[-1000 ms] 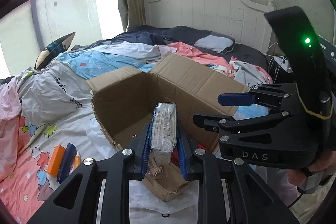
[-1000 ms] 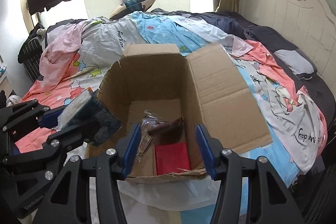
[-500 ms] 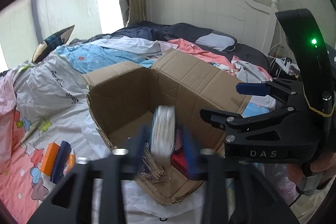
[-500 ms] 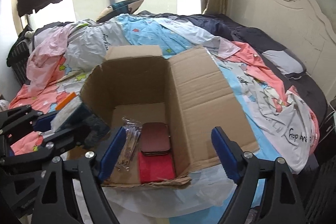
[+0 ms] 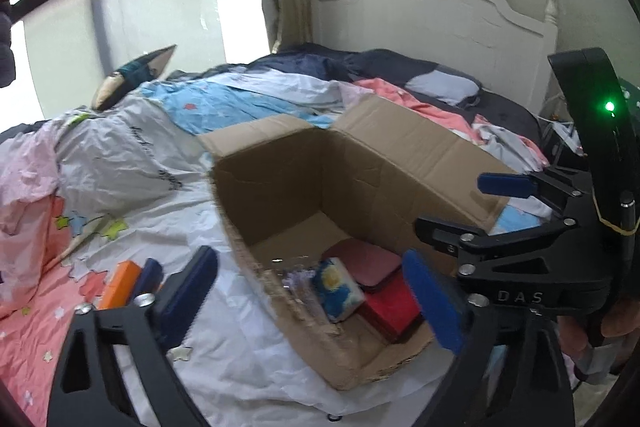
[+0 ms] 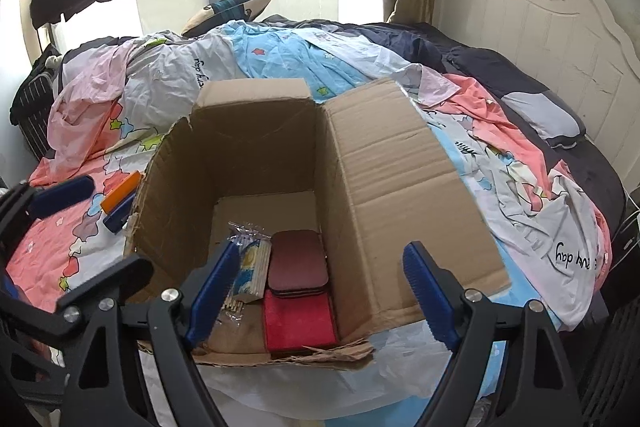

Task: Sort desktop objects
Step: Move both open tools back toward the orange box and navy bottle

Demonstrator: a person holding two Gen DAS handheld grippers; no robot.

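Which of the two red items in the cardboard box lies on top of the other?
The dark maroon case with rounded corners lies on top. Its near end overlaps the brighter red square-cornered flat item, which rests on the cardboard box floor.

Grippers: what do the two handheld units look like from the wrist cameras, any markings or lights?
Both are black frames with silver bolts and ribbed blue jaw pads. The right gripper carries white "DAS" lettering, a tall black housing with a green light and a yellow band. The left gripper shows the same black arms; no lettering is visible on it.
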